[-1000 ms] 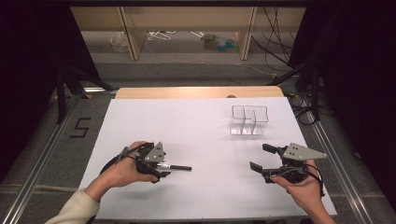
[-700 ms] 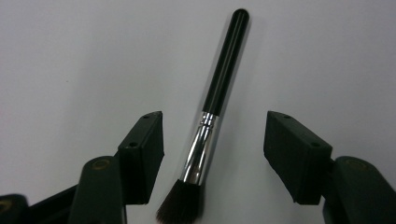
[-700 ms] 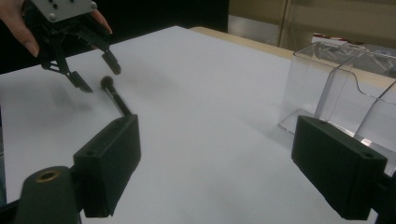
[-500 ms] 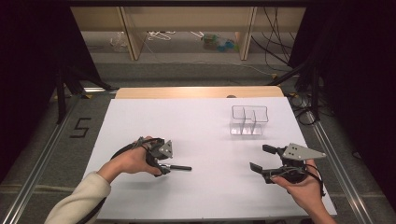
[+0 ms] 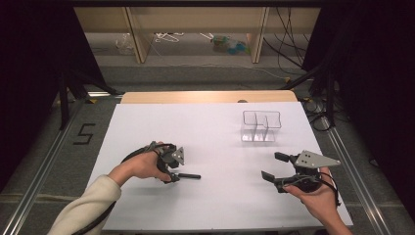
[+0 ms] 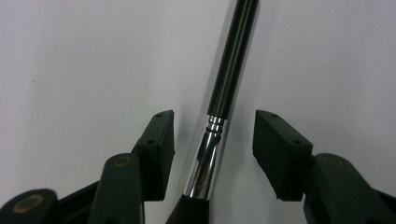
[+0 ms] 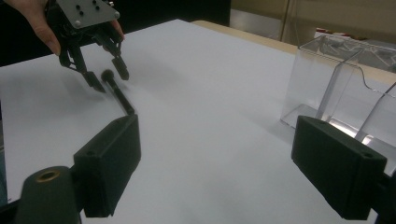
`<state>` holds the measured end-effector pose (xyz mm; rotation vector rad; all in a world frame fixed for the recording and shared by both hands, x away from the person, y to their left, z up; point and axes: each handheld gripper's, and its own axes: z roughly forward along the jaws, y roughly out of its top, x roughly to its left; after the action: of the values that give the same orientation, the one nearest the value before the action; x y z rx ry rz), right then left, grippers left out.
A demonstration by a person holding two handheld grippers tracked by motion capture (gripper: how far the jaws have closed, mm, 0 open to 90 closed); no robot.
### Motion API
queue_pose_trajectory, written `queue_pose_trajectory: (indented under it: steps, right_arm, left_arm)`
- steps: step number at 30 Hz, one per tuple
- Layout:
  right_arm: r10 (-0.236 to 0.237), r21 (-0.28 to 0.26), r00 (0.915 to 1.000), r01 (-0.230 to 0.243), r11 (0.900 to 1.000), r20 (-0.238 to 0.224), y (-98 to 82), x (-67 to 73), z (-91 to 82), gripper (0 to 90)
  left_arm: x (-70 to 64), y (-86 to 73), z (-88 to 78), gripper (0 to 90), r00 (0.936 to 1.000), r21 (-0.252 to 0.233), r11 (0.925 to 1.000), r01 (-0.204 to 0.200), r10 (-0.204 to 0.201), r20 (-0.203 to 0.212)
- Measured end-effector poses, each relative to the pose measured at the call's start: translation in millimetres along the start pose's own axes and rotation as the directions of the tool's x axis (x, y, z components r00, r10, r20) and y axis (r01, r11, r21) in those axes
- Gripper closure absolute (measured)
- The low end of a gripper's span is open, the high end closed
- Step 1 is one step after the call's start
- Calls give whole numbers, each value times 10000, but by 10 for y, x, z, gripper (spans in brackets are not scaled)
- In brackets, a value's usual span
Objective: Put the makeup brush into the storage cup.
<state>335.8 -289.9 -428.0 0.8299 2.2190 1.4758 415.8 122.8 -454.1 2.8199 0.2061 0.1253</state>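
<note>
A black-handled brush [image 5: 190,176] with a chrome ferrule lies flat on the white table [image 5: 210,142], left of centre. My left gripper [image 5: 171,176] points down over its bristle end. In the left gripper view the brush [image 6: 229,70] runs up between the two pads [image 6: 161,144], with a gap on each side. These jaws have just been closing, and they do not press on the brush. The right gripper view shows that gripper [image 7: 108,77] astride the brush [image 7: 120,97]. My right gripper [image 5: 274,166] hovers open and empty at the table's right front.
A clear plastic organiser [image 5: 262,126] with upright dividers stands at the back right of the table, close ahead of my right gripper [image 7: 215,158] in its own view. A wooden strip runs along the table's far edge, with dark floor and shelving behind it.
My left hand has shifted a little to the right and lowered over the brush's bristle end, its jaws narrower around it. The brush and the right gripper have stayed put.
</note>
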Motion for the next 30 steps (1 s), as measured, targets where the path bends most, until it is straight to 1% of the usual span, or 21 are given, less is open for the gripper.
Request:
queue_pose_trajectory:
  steps: [3, 4, 5, 7, 8, 10, 11, 12, 13, 14, 16, 17, 18, 20, 21, 23, 24, 25, 26, 28, 30]
  right_arm:
    - [60, 70, 10000, -60, 10000, -70, -1, 1, 1, 167]
    - [180, 181, 9998, -178, 9997, -127, -1, 7, -4, 167]
    - [29, 65, 10000, -29, 10000, -39, -2, -2, 1, 167]
    - [30, 64, 10000, -30, 10000, -42, -2, -2, 0, 167]
    - [108, 133, 9999, -107, 9999, -100, -1, 3, -3, 167]
    - [23, 57, 10000, -23, 10000, -38, -2, 0, -1, 167]
    - [186, 200, 9997, -183, 9996, -133, -1, 8, -5, 167]
    - [36, 92, 10000, -35, 10000, -56, -2, 1, 0, 167]
    - [72, 112, 9999, -71, 9999, -107, -3, 3, 1, 168]
    - [62, -192, 9998, -65, 9998, -168, -12, 4, 31, 169]
    - [-5, 27, 9999, 5, 10000, -111, -7, 6, 20, 170]
    - [-8, 23, 9999, 8, 10000, -136, -8, 8, 23, 170]
    - [75, 59, 9999, -74, 10000, -155, -7, 16, 22, 170]
    - [-27, 44, 9999, 28, 10000, -127, -12, 14, 32, 170]
    - [-42, 59, 9999, 43, 10000, -120, -12, 14, 33, 170]
    - [-96, 141, 9999, 97, 9999, -88, -14, 12, 32, 170]
    - [-72, 165, 9999, 75, 9998, -143, -15, 14, 33, 170]
    - [-113, 226, 9999, 116, 9997, -130, -18, 11, 36, 170]
    - [-49, 298, 9998, 55, 9995, -200, -18, 16, 37, 170]
    - [-182, 323, 9996, 189, 9993, -214, -24, 12, 53, 170]
    - [-238, 392, 9990, 253, 9989, -385, -25, 18, 64, 170]
  left_arm:
    - [10, 24, 15, 501, 9999, 93, 9999, -88, 87, 102]
    - [14, 32, 20, 504, 9999, 129, 9999, -115, 113, 115]
    - [15, 36, 28, 507, 9998, 163, 9998, -102, 99, 155]
    - [18, 41, 46, 517, 9997, 314, 9995, -83, 75, 234]
    - [19, 40, 58, 523, 9995, 398, 9992, -86, 74, 294]
    - [21, 35, 82, 539, 9991, 574, 9982, -149, 126, 400]
    - [24, 34, 85, 547, 9989, 566, 9983, -131, 105, 465]
    - [28, 30, 85, 560, 9987, 519, 9986, -94, 67, 511]
    - [40, 28, 82, 565, 9983, 562, 9984, -104, 71, 585]
    - [47, 26, 84, 569, 9979, 581, 9983, -58, 20, 653]
    - [58, 28, 83, 578, 9976, 581, 9983, -56, 16, 694]
    - [57, 33, 86, 584, 9972, 607, 9981, -43, -2, 747]
    - [57, 41, 85, 596, 9970, 677, 9977, -83, 30, 779]
    - [60, 64, 84, 643, 9967, 860, 9959, -291, 224, 775]
    - [49, 76, 87, 664, 9968, 928, 9953, -259, 187, 779]
    - [34, 97, 89, 734, 9962, 1020, 9938, -445, 364, 794]
    - [21, 104, 88, 757, 9959, 1084, 9928, -512, 427, 798]
    - [5, 105, 90, 773, 9961, 1089, 9931, -429, 341, 813]
    - [4, 110, 89, 774, 9963, 1118, 9925, -489, 405, 760]
    - [0, 117, 90, 776, 9961, 1176, 9918, -491, 400, 788]
    - [9, 130, 89, 778, 9955, 1246, 9902, -634, 539, 782]
